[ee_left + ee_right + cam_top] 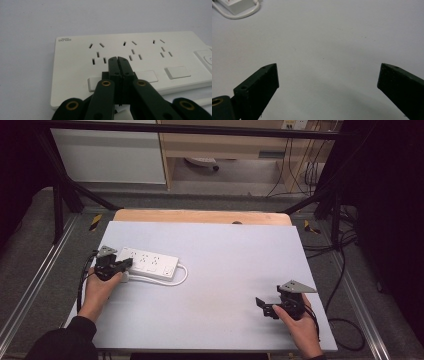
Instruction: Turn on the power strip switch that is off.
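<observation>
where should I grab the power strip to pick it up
Probably across the short width of the power strip, near mid-length, coming from above. It lies flat on the table, a long thin slab, so the long edges give parallel faces. The open right gripper could span it; avoid the cord end.

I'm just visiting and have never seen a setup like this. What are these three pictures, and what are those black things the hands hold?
No robot here: a person holds a two-jawed claw in each hand. One picture looks down on the table from above; the other two come from cameras riding on each claw. On the grey table top lies a white power strip with its cord. The left claw is shut, its tips over the strip's sockets, holding nothing. The right claw is open above bare table, holding nothing.
</observation>
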A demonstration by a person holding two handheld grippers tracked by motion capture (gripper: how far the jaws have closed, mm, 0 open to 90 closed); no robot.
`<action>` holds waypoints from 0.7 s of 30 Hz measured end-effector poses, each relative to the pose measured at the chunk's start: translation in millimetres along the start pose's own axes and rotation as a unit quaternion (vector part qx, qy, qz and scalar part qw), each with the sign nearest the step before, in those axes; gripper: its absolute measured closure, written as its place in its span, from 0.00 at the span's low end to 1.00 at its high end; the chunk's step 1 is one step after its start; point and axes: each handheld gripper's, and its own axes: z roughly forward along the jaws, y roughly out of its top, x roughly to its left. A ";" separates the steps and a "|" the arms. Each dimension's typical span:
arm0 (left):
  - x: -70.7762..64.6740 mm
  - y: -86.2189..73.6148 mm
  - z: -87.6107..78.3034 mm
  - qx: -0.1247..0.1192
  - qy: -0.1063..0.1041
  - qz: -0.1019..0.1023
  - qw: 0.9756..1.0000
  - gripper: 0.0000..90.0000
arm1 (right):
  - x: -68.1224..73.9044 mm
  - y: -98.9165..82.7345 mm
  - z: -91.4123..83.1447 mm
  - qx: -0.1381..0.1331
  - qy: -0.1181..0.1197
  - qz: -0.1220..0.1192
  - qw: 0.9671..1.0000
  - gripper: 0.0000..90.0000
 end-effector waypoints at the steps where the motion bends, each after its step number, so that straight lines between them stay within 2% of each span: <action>1: 0.3 0.2 -0.6 -0.002 0.001 0.000 1.000 1.00 | -0.2 0.0 0.0 0.000 0.000 0.000 1.000 0.05; 4: 0.4 2.0 -2.5 -0.012 -0.003 -0.003 1.000 1.00 | -0.3 0.1 0.1 -0.001 0.000 -0.002 1.000 0.05; 14: -1.0 5.9 -2.5 -0.018 -0.006 -0.002 1.000 1.00 | -0.6 0.0 -0.2 -0.001 0.001 0.000 1.000 0.05; 21: -1.9 8.6 -4.9 -0.028 -0.012 -0.011 0.999 0.88 | -1.2 -0.1 -0.2 -0.002 0.001 0.000 1.000 0.05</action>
